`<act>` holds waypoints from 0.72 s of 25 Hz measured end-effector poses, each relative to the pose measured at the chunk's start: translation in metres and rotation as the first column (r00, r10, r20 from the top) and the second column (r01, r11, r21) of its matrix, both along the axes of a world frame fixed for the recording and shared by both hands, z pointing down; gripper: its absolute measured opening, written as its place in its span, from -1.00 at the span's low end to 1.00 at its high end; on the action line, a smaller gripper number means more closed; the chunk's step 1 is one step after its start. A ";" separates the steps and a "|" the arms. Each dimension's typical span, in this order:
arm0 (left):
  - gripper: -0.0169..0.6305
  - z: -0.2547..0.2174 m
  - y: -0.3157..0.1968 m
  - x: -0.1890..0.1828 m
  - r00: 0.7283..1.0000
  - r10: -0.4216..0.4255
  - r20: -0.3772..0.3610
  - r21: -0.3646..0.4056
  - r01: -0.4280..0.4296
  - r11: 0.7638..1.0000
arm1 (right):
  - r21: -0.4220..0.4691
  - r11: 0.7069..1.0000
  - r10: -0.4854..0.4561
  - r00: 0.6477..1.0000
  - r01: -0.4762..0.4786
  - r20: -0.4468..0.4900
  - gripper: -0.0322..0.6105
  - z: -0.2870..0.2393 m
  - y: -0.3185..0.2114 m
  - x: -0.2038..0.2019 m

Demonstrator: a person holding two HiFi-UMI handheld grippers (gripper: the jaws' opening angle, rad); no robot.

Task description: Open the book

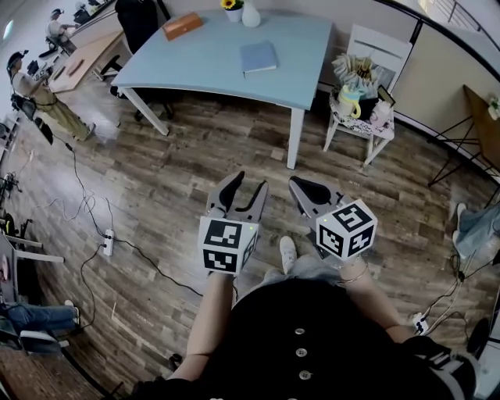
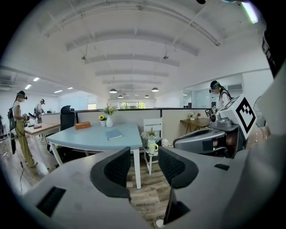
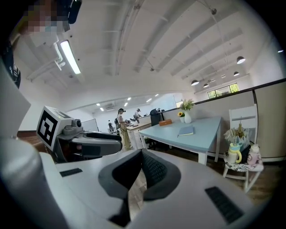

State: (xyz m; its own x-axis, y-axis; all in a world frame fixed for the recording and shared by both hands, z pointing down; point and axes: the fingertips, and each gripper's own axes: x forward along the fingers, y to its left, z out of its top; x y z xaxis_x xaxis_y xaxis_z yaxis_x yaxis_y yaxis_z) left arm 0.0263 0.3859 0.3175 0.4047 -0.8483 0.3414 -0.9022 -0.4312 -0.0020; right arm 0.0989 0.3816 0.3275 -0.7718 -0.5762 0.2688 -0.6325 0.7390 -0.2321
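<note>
A closed blue book (image 1: 258, 57) lies flat on the light blue table (image 1: 211, 66), far ahead of both grippers. It also shows in the left gripper view (image 2: 114, 134) and the right gripper view (image 3: 186, 130). My left gripper (image 1: 245, 187) is held over the wooden floor, open and empty, with floor showing between its jaws (image 2: 144, 164). Beside it, my right gripper (image 1: 300, 187) is shut on nothing, its pads meeting at the tips (image 3: 142, 154). Both point toward the table.
On the table stand a brown box (image 1: 182, 25), a white vase (image 1: 251, 14) and a sunflower pot (image 1: 232, 8). A white chair (image 1: 373, 45) loaded with a mug and oddments stands right of the table. Cables and a power strip (image 1: 108, 242) lie on the floor at left. People stand at far left (image 1: 35, 94).
</note>
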 end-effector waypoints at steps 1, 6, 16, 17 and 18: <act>-0.41 -0.001 -0.010 -0.002 1.000 -0.006 -0.001 0.002 0.006 1.000 | -0.002 1.000 -0.006 1.000 0.006 0.005 -0.89 0.000 -0.009 -0.002; -0.41 -0.005 -0.057 -0.004 0.999 -0.035 -0.005 0.014 0.035 0.999 | -0.001 1.000 -0.027 1.000 0.027 0.013 -0.89 -0.001 -0.053 -0.001; -0.41 0.008 -0.098 0.005 0.998 -0.068 -0.010 -0.008 0.068 0.998 | -0.020 0.999 -0.027 1.000 0.027 -0.007 -0.89 0.013 -0.097 0.013; -0.41 0.009 -0.100 0.003 0.997 -0.071 -0.010 -0.011 0.071 0.997 | -0.024 0.999 -0.028 1.000 0.028 -0.007 -0.89 0.014 -0.099 0.012; -0.41 0.010 -0.103 0.002 0.997 -0.074 -0.009 -0.014 0.074 0.997 | -0.027 0.999 -0.030 1.000 0.030 -0.007 -0.89 0.015 -0.101 0.011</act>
State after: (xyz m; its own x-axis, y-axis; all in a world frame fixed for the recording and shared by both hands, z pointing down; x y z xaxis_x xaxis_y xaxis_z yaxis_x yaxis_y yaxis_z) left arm 0.0281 0.2829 0.3271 0.3442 -0.8713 0.3498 -0.9317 -0.3631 0.0124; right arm 0.1101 0.2806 0.3424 -0.7863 -0.5455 0.2903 -0.6123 0.7509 -0.2475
